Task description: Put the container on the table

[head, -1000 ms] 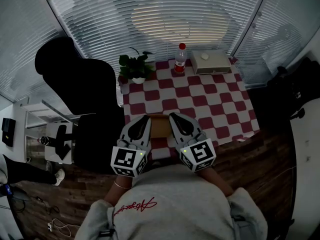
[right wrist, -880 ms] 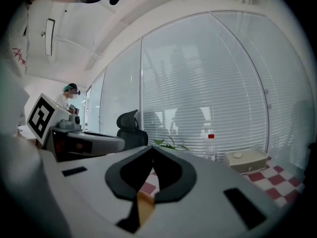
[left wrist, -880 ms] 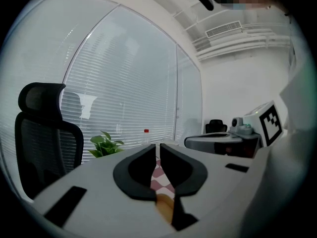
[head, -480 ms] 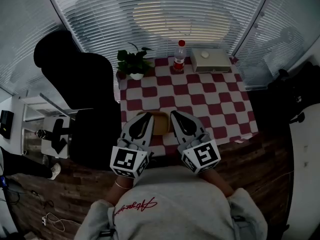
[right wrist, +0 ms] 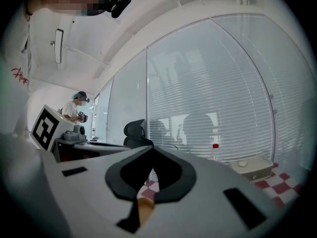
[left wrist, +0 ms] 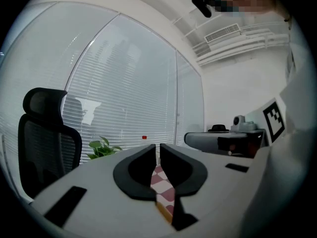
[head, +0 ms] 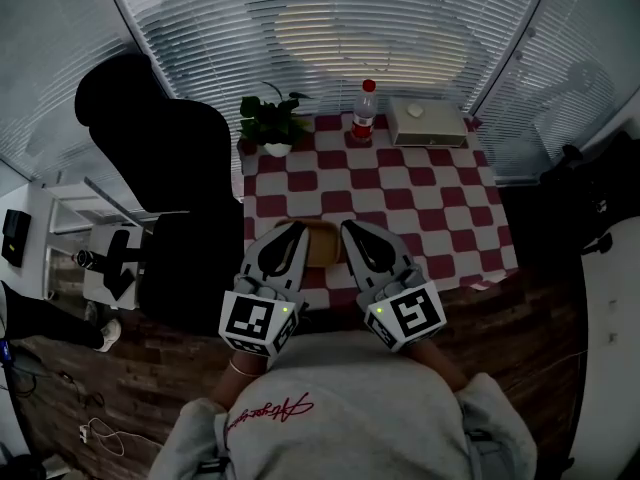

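I'm carrying the shallow tan container [head: 322,245] between the left hand-held gripper [head: 289,238] and the right hand-held gripper [head: 353,236]. Each seems pinched narrow on a side rim, at the near edge of the red-and-white chequered bench [head: 400,200]. Next, I judge, it needs lowering flat, then both grips let go.

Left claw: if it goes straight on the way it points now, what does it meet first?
The left claw points level above the cloth, with nothing in its way there. The bottle at the far edge stands close to its line. If it misses that, it likely meets the blinds. Depth is unclear.
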A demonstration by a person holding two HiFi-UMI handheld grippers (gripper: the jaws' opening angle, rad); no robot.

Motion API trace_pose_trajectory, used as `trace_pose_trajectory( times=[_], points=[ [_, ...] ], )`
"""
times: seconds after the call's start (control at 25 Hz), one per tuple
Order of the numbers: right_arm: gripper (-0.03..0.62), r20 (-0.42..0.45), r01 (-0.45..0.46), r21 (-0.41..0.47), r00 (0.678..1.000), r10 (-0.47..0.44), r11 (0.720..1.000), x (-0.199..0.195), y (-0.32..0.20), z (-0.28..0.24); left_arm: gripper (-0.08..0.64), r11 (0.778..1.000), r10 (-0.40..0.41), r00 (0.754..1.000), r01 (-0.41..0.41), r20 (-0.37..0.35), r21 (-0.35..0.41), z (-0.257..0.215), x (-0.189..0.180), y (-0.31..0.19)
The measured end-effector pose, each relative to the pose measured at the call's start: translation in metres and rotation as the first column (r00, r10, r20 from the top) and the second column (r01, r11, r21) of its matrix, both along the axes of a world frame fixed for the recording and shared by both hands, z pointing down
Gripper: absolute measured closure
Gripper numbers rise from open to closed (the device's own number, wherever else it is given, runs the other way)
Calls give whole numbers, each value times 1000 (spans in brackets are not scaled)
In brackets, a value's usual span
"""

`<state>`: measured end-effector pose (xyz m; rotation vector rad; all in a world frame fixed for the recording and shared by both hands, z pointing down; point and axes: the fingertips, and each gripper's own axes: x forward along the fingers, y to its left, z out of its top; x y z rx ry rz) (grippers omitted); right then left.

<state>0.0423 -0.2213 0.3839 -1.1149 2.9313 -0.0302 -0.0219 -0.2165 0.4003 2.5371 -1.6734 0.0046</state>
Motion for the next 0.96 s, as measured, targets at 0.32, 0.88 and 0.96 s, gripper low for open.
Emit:
trace_pose_trajectory(
  times=[0.32,0.88,0.96],
  points=[
    [581,23,2,-13,1000,-2,1000,2,-4,-3,523,1000,4,1000,-4,2,0,-3,3,-3],
    [581,23,-13,1,1000,13,1000,-2,0,-4,523,1000,4,1000,-4,-8,12,-3,-6,4],
    [581,17,-14,1,1000,14,1000,-7,2,-3,523,1000,6,1000,-6,-10,13,-4,-10,5]
  ],
)
